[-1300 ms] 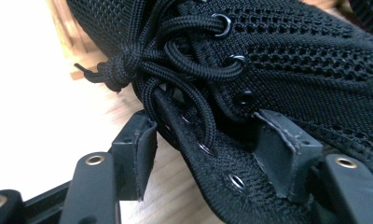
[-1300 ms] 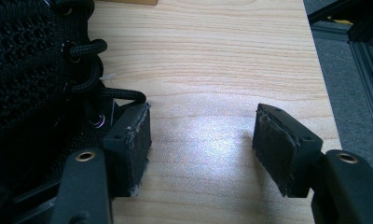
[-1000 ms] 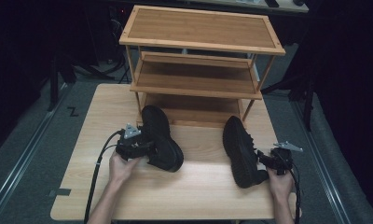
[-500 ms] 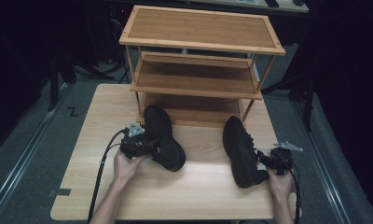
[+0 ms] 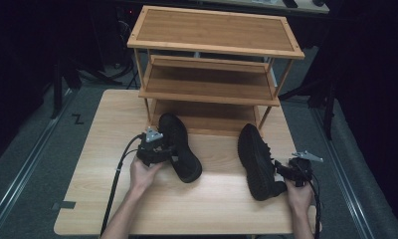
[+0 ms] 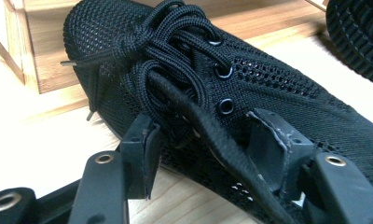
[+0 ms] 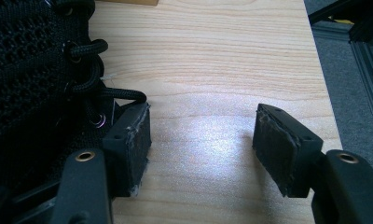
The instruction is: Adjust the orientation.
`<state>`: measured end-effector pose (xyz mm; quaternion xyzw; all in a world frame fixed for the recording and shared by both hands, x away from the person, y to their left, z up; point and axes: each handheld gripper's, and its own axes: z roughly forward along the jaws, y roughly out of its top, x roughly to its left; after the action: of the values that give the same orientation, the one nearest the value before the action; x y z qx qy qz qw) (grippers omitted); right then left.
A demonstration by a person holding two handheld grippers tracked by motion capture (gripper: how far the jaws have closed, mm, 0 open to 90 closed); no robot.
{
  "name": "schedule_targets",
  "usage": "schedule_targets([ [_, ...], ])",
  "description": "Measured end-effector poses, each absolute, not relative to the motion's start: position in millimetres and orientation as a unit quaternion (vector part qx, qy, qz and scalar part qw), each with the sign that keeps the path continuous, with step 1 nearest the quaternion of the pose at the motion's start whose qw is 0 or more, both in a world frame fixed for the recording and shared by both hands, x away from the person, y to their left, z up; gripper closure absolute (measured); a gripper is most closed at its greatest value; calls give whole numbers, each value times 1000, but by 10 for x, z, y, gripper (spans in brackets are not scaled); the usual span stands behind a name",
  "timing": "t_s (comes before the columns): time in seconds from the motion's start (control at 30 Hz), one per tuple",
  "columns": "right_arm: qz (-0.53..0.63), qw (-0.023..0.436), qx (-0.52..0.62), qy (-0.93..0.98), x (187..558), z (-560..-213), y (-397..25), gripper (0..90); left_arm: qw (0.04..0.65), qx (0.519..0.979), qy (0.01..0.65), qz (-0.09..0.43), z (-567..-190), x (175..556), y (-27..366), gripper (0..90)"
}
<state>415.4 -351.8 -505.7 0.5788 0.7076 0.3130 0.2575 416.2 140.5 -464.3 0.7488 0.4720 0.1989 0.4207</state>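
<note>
Shoes on the desk, one in each gripper's reach

Mesh and laces make the left shoe (image 5: 179,147) soft and light; judging by its knit upper, it will squash under a pinch and flop at the toe, so the firmer collar or the lace bed over the tongue looks the safest hold. It lies on the desk (image 5: 92,149), toe toward 11 o'clock, just before the bottom shelf of the wooden rack (image 5: 214,89). The left gripper (image 6: 201,154) straddles its laced throat, jaws spread either side of the upper and touching the mesh but not yet pinched, by my reading.

At 3 o'clock of it, well apart, the right shoe (image 5: 256,162) lies on its side, sole showing. The right gripper (image 7: 201,140) stands released, its jaws wide over bare desk, one pad just beside the eyelets.

Against the frame a second back, the left shoe and hand sit slightly nearer 5 o'clock; the right side is unchanged
</note>
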Motion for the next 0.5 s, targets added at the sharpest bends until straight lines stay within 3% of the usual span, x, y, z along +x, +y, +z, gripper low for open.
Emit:
schedule_targets([
  [0.17,313,257,579,707,4154,-5057,-3517,370,427,743,477,198,-4604,4129,1313,414],
  [0.5,314,257,579,707,4154,-5057,-3518,370,403,742,495,205,-4620,4174,1072,439],
])
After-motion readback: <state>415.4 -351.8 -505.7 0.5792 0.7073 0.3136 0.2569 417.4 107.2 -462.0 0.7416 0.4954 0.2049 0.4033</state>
